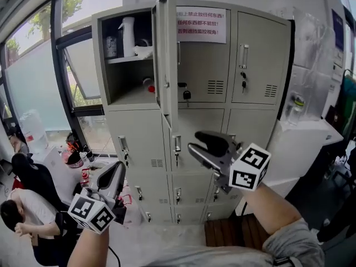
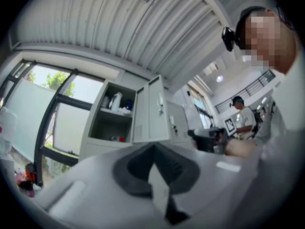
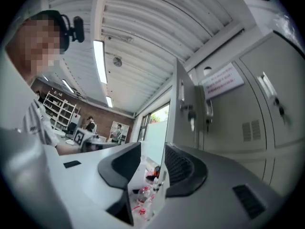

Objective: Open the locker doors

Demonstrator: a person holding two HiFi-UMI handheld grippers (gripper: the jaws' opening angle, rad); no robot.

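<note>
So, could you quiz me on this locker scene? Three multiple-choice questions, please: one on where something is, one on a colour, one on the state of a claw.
1. Which locker door stands open?
A) top left
B) top middle
C) bottom right

2. What colour is the print on the sign?
A) blue
B) red
C) green

3. The right claw: how do its jaws stand?
A) apart
B) pressed together
C) clamped on a bottle

Answers:
1 A: the top-left door is swung out, showing a white spray bottle inside.
2 B: the sign has red characters on white paper.
3 A: the right gripper view shows a clear gap between its jaws, with the open door's edge seen through it.
</note>
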